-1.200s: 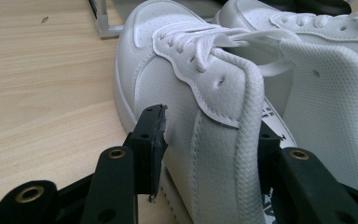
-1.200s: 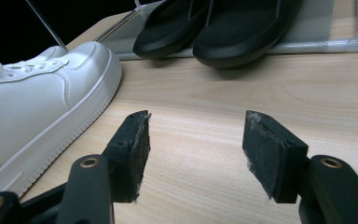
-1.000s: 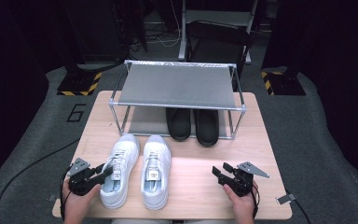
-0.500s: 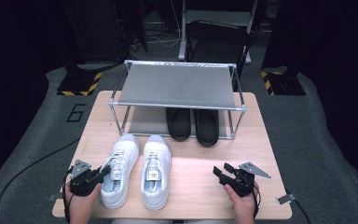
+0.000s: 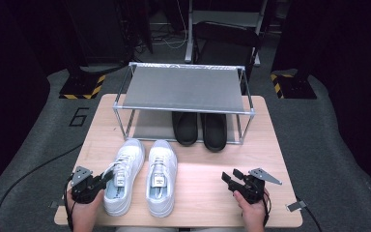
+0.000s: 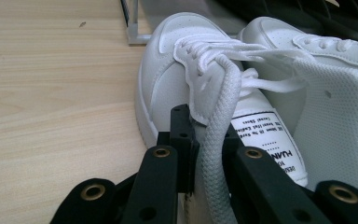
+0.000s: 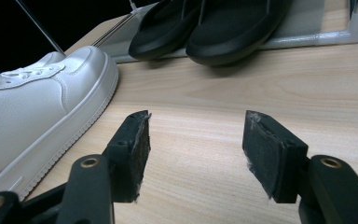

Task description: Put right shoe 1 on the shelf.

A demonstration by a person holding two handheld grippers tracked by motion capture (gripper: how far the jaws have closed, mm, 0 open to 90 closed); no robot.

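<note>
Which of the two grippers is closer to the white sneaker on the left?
Left. The left gripper is clamped on that white sneaker's collar, while the right gripper sits open, well off to its right.

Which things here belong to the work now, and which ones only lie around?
In the work:
- left tool, shut on the left white sneaker's collar and lace
- right white sneaker, its pair

Only lying around:
- black slippers under the rack
- metal rack
- right tool, open over the bare table
</note>
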